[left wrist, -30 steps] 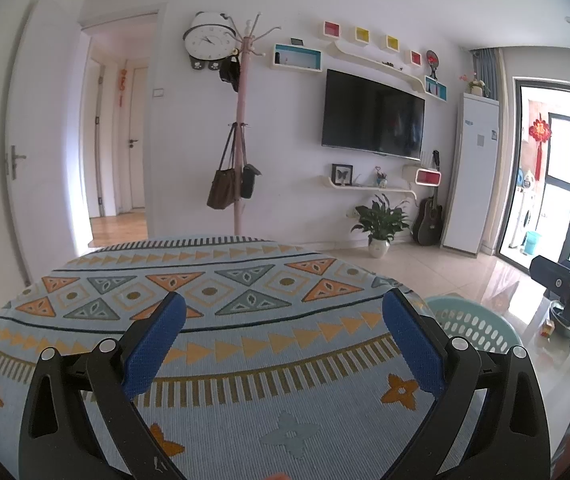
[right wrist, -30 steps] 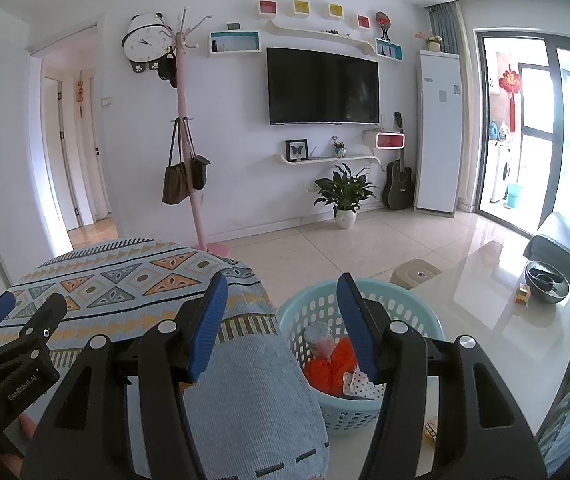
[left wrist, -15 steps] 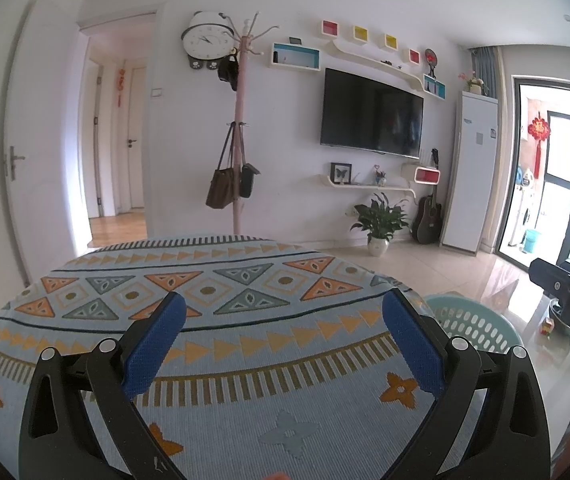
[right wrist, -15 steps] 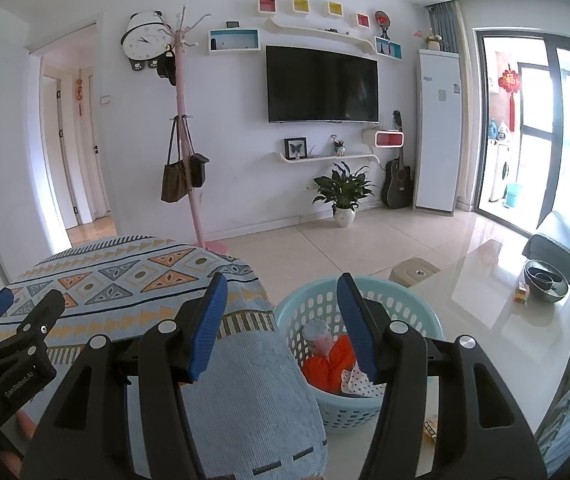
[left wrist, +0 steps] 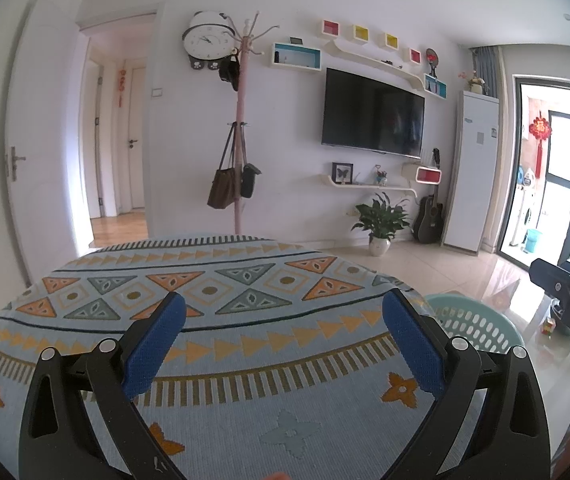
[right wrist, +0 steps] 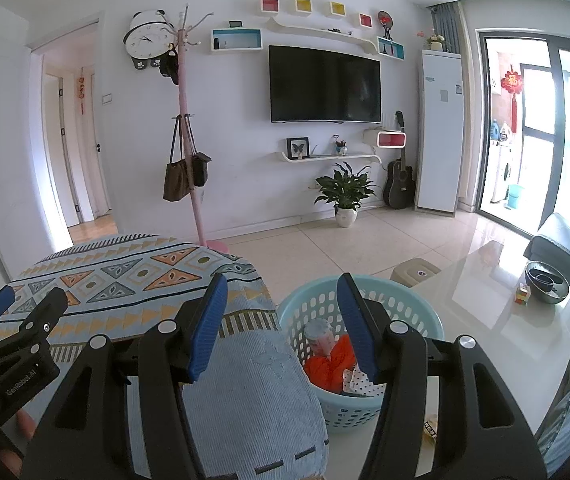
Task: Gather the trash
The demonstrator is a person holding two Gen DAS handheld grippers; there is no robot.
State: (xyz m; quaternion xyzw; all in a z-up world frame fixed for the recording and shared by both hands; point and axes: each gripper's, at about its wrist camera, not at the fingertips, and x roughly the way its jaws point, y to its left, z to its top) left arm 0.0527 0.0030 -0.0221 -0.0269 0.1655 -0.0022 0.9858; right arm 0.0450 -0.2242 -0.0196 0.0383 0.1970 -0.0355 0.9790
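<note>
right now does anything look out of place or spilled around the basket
Only one thing: a small wrapper-like scrap lies outside the basket, right of its base. Nothing looks spilled. The orange item and cup sit inside it.

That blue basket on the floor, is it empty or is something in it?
Not empty. The basket stands upright and holds a crumpled orange piece, a cup-like container and spotted white paper.
</note>
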